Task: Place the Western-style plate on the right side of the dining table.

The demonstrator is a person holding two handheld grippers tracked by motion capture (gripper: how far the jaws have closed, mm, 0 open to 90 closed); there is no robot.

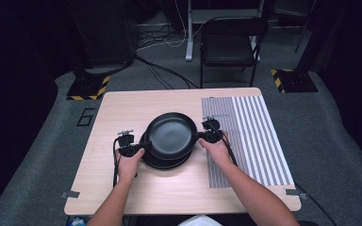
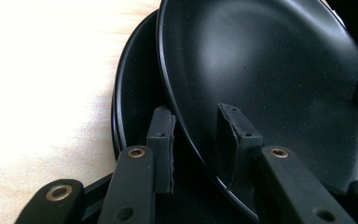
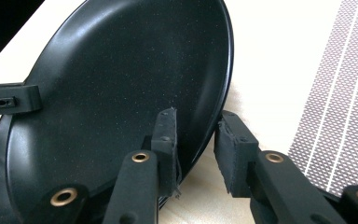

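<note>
Two grippers, one plate: I have the top black plate (image 1: 170, 135) caught by its rim from both sides, lifted just off the stack of black plates (image 1: 166, 161) near the middle of the wooden table (image 1: 122, 108). My left gripper (image 1: 141, 147) straddles the rim, one pad inside the dish and one beneath, and I judge it clamped on; in the left gripper view the plate (image 2: 270, 74) tilts above the stack (image 2: 135, 107) below. My right gripper (image 1: 201, 136) is clenched on the opposite edge, a pad (image 3: 165, 140) pressed to the inner face of the plate (image 3: 121, 84). Gripping both sides keeps the shallow dish level and, I reckon, stops it sliding. To the right lies a striped mat (image 1: 250, 136), bare and near. Beyond the table stands a folding chair (image 1: 230, 47), well apart; cables (image 1: 160, 70) trail across the floor.
</note>
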